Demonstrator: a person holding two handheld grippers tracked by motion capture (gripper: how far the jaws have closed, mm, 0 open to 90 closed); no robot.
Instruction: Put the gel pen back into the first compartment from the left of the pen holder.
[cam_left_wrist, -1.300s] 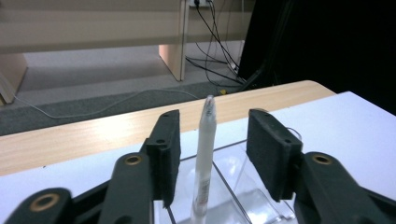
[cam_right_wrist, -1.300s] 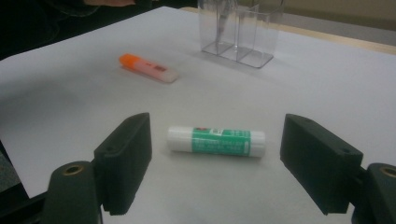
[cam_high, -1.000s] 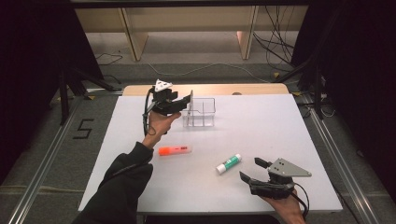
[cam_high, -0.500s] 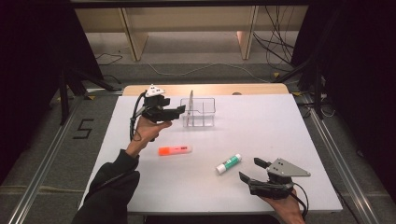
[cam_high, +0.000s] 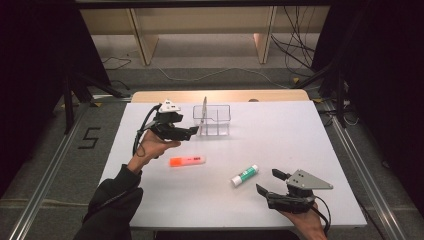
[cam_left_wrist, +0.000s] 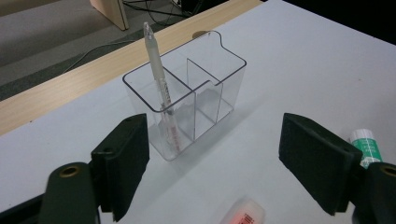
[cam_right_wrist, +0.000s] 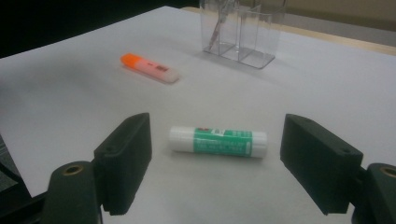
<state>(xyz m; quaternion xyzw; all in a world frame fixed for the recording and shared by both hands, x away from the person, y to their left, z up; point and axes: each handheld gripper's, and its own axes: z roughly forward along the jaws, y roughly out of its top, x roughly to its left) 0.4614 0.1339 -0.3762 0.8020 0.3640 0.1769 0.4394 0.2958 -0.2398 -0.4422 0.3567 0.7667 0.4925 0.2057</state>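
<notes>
Left gripper (cam_high: 192, 131) back from pen (cam_high: 202, 114)

1. Desk (cam_high: 300, 145): 1, white top, fills centre of the high view.
2. Clear organizer (cam_high: 214, 120): 1, upper centre of frame. Compartments visible in the left gripper view: 3.
3. Pen (cam_high: 203, 114): 1, standing tilted in the organizer's left compartment.
4. Orange highlighter (cam_high: 187, 160): 1, left of centre.
5. Green glue stick (cam_high: 245, 175): 1, lower centre.
6. Hand-held gripper: 2; left hand-held gripper (cam_high: 191, 131) upper left, right hand-held gripper (cam_high: 270, 183) lower right, both with jaws apart and empty.
</notes>
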